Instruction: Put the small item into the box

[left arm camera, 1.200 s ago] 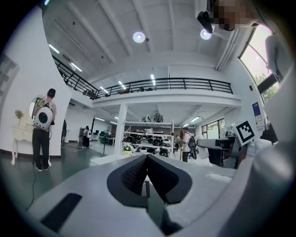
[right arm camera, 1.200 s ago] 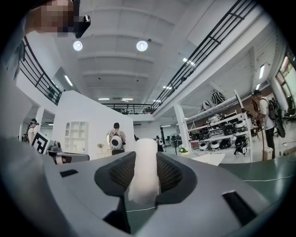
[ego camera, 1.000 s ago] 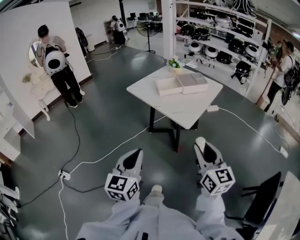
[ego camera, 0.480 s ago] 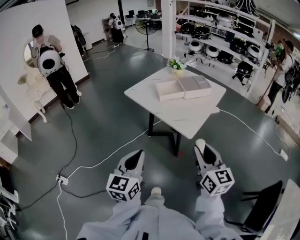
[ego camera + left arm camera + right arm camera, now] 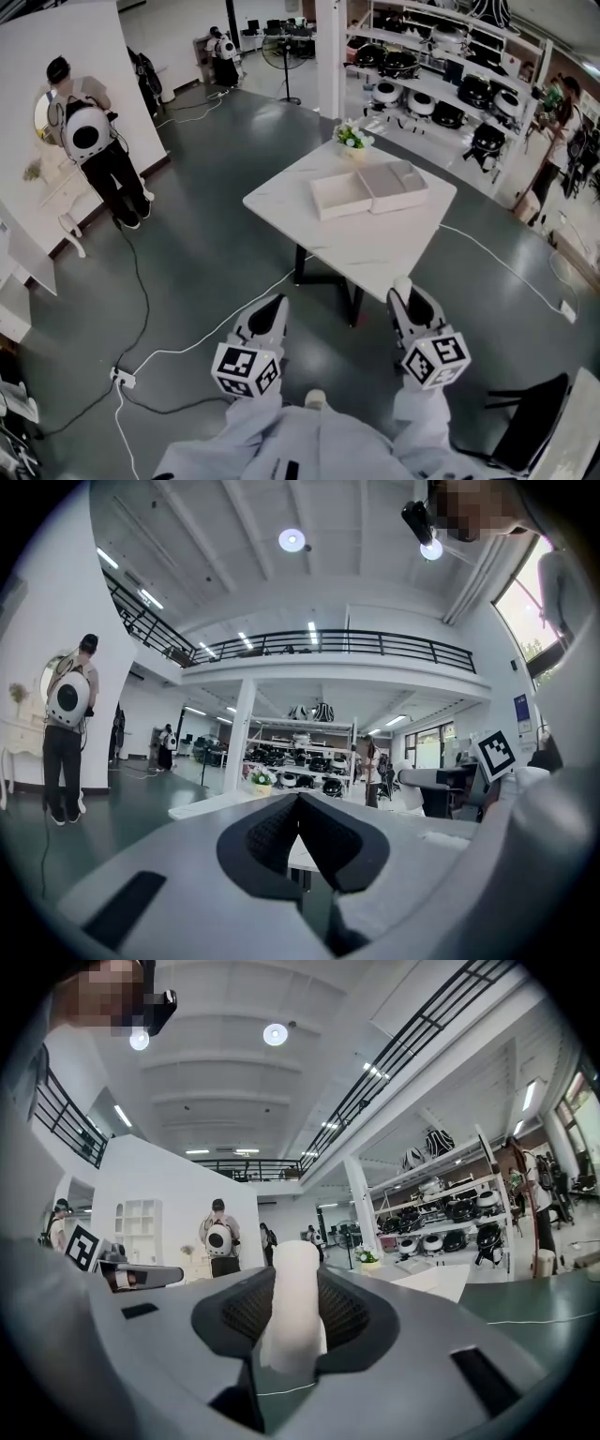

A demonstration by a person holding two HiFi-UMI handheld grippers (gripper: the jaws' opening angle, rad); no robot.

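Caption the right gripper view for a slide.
Right gripper shut on a white cylinder, the white table beyond.

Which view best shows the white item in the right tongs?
Right gripper view: the white cylinder stands full-length, clamped between the right tongs. Head view shows only its tip; left gripper view doesn't show it.
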